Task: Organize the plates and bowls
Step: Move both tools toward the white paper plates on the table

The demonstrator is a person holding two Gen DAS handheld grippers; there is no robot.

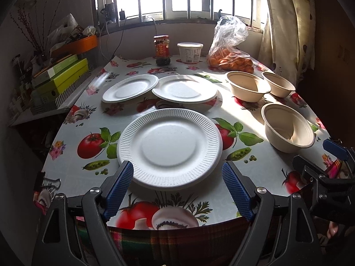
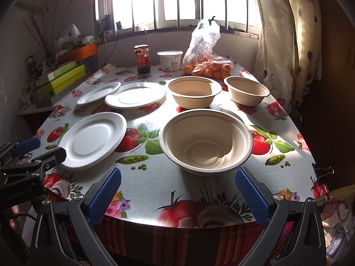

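Three white paper plates lie on the table: a near plate (image 1: 169, 147) (image 2: 94, 140), a far left plate (image 1: 130, 88) (image 2: 98, 93) and a far middle plate (image 1: 185, 88) (image 2: 135, 95). Three beige bowls stand to the right: a near bowl (image 2: 206, 140) (image 1: 287, 127), a far middle bowl (image 2: 194, 94) (image 1: 247, 85) and a far right bowl (image 2: 246, 90) (image 1: 278, 83). My left gripper (image 1: 177, 170) is open, its fingers on either side of the near plate's front edge. My right gripper (image 2: 177, 177) is open just in front of the near bowl.
A sauce jar (image 1: 162, 48), a white tub (image 1: 190, 52) and a plastic bag of oranges (image 1: 230, 61) stand at the table's far end. Green boxes (image 1: 62, 77) sit on a side shelf at left. A curtain (image 1: 286, 26) hangs at right.
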